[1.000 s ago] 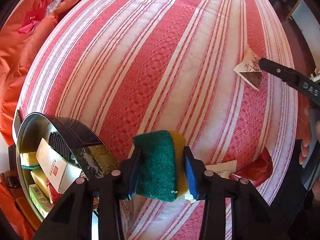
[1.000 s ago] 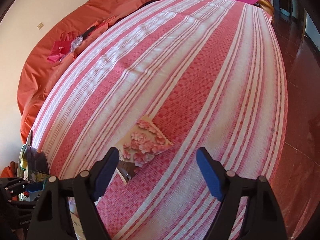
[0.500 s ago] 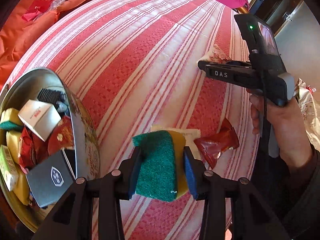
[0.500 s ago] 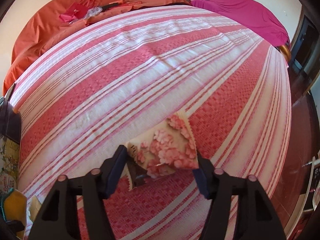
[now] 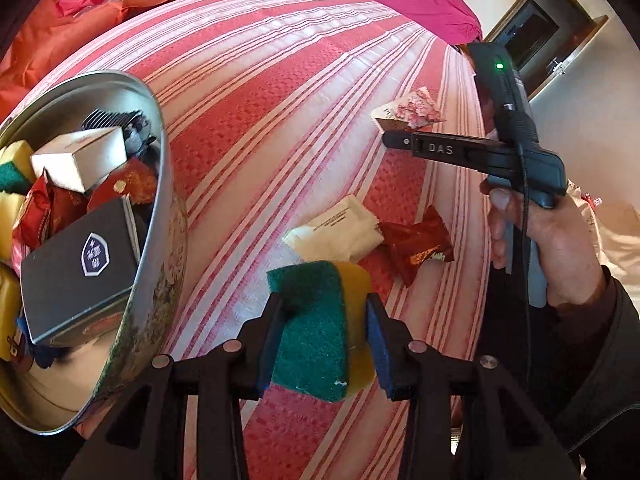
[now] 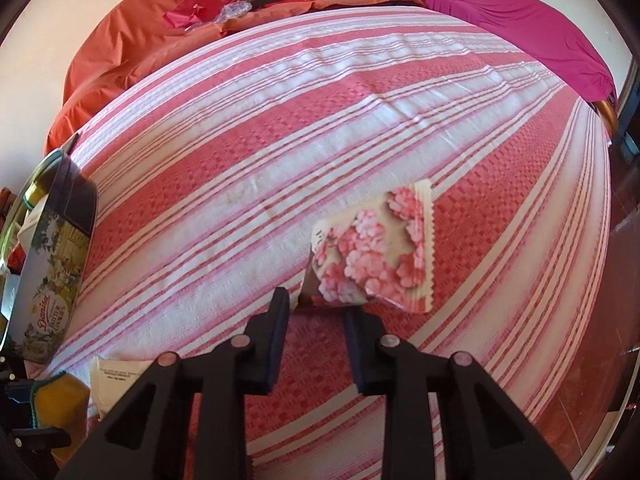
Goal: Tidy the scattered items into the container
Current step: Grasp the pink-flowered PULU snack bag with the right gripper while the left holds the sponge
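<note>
The left gripper (image 5: 324, 336) pinches a green-and-yellow sponge (image 5: 320, 328) right of the round metal tin (image 5: 160, 216) for dropping in, while the right gripper (image 6: 316, 312) nips a flowered sachet (image 6: 376, 256) by its near edge to lift it.

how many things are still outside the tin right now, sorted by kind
Sponge, held in the left gripper: 1
Flowered packet, held in the right gripper: 1
White packet on the bedspread: 1
Red packet on the bedspread: 1
Total outside the tin: 4
</note>
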{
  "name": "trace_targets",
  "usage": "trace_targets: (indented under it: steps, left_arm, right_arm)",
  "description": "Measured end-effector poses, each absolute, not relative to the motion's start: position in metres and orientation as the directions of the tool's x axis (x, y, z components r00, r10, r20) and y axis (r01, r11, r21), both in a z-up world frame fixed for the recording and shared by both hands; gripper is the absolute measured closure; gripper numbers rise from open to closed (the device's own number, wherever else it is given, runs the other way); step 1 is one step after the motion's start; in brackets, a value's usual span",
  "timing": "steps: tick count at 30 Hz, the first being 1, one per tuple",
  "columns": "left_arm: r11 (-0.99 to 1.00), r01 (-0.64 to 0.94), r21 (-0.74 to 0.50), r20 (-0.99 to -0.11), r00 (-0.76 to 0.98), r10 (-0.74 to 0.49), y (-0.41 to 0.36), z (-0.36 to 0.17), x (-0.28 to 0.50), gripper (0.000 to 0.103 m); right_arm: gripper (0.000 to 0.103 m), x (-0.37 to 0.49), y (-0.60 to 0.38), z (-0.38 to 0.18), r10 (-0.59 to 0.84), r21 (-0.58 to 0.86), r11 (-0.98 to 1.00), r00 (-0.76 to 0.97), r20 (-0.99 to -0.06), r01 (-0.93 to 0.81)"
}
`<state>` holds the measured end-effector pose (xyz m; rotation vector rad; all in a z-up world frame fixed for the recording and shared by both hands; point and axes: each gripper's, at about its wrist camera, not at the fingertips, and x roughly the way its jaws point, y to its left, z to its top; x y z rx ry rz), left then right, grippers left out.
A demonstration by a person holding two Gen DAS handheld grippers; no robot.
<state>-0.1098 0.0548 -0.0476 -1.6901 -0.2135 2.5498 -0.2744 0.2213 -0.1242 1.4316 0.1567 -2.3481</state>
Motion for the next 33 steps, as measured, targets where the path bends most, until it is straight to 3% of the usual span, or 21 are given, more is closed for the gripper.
trace_targets:
  steps: [2, 4, 5, 6, 7, 12, 14, 16, 17, 21, 25, 27, 29, 31, 33]
  left_arm:
    - [-0.989, -0.030, -0.144, -0.908, -0.392, 0.144, 0.063, -0.047, -0.114, 0.059]
    - [-0.992, -0.075, -0.102, -0.917, -0.380, 0.123, 0.073, -0.050, -0.122, 0.053]
    - [-0.992, -0.097, -0.077, -0.919, -0.379, 0.108, 0.077, -0.051, -0.126, 0.049]
    - [-0.991, -0.126, -0.053, -0.922, -0.376, 0.098, 0.081, -0.052, -0.128, 0.040]
    - [-0.987, -0.158, -0.027, -0.925, -0.371, 0.084, 0.084, -0.054, -0.133, 0.037]
    - [-0.965, -0.260, 0.037, -0.928, -0.367, 0.064, 0.091, -0.056, -0.145, 0.037]
    - [-0.967, -0.254, 0.019, -0.940, -0.333, 0.069, 0.086, -0.063, -0.147, 0.037]
    - [-0.975, -0.222, -0.006, -0.945, -0.318, 0.078, 0.081, -0.069, -0.148, 0.037]
    - [-0.979, -0.204, -0.027, -0.945, -0.314, 0.092, 0.078, -0.071, -0.148, 0.037]
    - [-0.987, -0.139, -0.075, -0.934, -0.337, 0.118, 0.072, -0.071, -0.141, 0.037]
    - [-0.989, -0.128, -0.074, -0.924, -0.364, 0.116, 0.076, -0.066, -0.134, 0.037]
    - [-0.987, -0.122, -0.100, -0.919, -0.368, 0.139, 0.071, -0.068, -0.127, 0.037]
    - [-0.985, -0.117, -0.126, -0.918, -0.362, 0.160, 0.067, -0.069, -0.120, 0.037]
    - [-0.983, -0.108, -0.150, -0.915, -0.360, 0.179, 0.064, -0.074, -0.118, 0.034]
    - [-0.981, -0.106, -0.161, -0.912, -0.364, 0.189, 0.066, -0.078, -0.120, 0.033]
  right_arm:
    - [0.063, -0.280, 0.225, -0.125, -0.259, 0.114, -0.933, -0.419, -0.870, 0.340]
    - [0.031, -0.284, 0.226, -0.125, -0.226, 0.094, -0.949, -0.441, -0.869, 0.301]
    - [0.026, -0.285, 0.227, -0.125, -0.216, 0.089, -0.953, -0.447, -0.868, 0.289]
    - [0.025, -0.286, 0.227, -0.126, -0.221, 0.098, -0.954, -0.446, -0.867, 0.283]
    - [0.023, -0.287, 0.228, -0.127, -0.231, 0.110, -0.953, -0.444, -0.866, 0.282]
    - [0.025, -0.291, 0.230, -0.126, -0.257, 0.138, -0.949, -0.445, -0.858, 0.283]
    - [0.033, -0.293, 0.229, -0.125, -0.260, 0.137, -0.947, -0.446, -0.856, 0.290]
    - [0.054, -0.294, 0.227, -0.124, -0.270, 0.141, -0.942, -0.443, -0.855, 0.304]
    - [0.058, -0.294, 0.226, -0.124, -0.274, 0.140, -0.939, -0.439, -0.856, 0.313]
    - [0.066, -0.291, 0.221, -0.124, -0.287, 0.140, -0.927, -0.423, -0.859, 0.347]
    - [0.068, -0.293, 0.222, -0.124, -0.288, 0.145, -0.931, -0.428, -0.857, 0.335]
    - [0.066, -0.294, 0.226, -0.124, -0.278, 0.147, -0.939, -0.429, -0.860, 0.312]
    - [0.056, -0.294, 0.228, -0.123, -0.260, 0.135, -0.945, -0.438, -0.860, 0.297]
    - [0.031, -0.294, 0.229, -0.120, -0.206, 0.076, -0.957, -0.471, -0.858, 0.279]
    - [0.023, -0.295, 0.228, -0.117, -0.177, 0.038, -0.960, -0.500, -0.848, 0.276]
